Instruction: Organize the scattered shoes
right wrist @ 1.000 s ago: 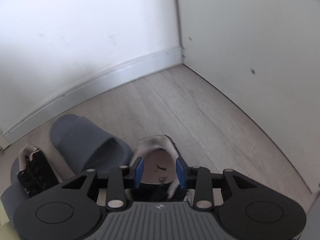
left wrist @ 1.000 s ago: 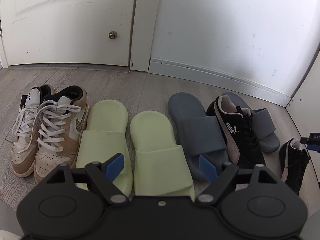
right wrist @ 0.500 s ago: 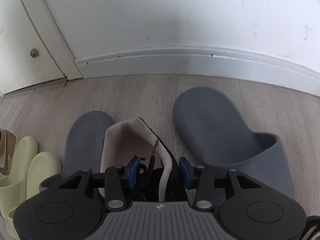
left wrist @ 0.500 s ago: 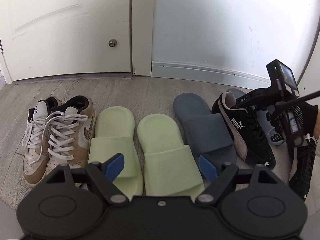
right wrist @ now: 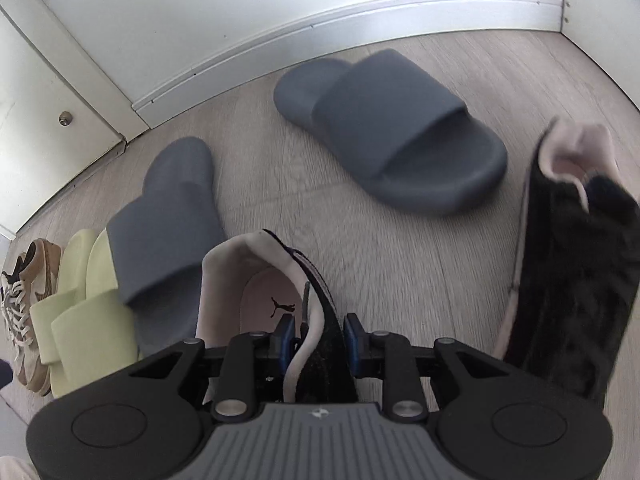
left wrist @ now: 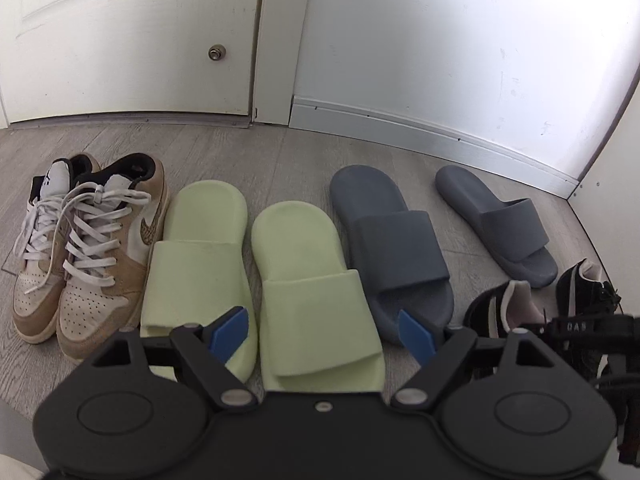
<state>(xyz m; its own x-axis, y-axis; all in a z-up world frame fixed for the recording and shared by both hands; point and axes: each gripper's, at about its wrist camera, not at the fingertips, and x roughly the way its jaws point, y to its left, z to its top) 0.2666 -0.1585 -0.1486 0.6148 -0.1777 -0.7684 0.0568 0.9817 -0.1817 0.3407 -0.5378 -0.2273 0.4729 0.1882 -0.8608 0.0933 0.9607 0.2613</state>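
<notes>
A row on the wood floor runs left to right: tan sneakers (left wrist: 104, 248), two green slides (left wrist: 200, 252), then two grey slides (left wrist: 396, 248) (left wrist: 500, 224) with a gap between them. My left gripper (left wrist: 324, 330) hangs open over the front of the green and grey slides, holding nothing. My right gripper (right wrist: 319, 336) is closing its jaws on the collar wall of a black sneaker (right wrist: 256, 280), with the wall pinched between the blue pads. This sneaker (left wrist: 500, 312) sits at the front right, beside the second black sneaker (right wrist: 572, 264).
A white door (left wrist: 120, 40) and baseboard (left wrist: 420, 128) close off the back. A white side panel (left wrist: 616, 152) bounds the right. Bare floor (right wrist: 320, 184) lies between the two grey slides.
The black sneaker left its place between the grey slides and now lies front right by its mate. My right gripper swung over with it and narrowed on the collar. The left gripper stayed put.
</notes>
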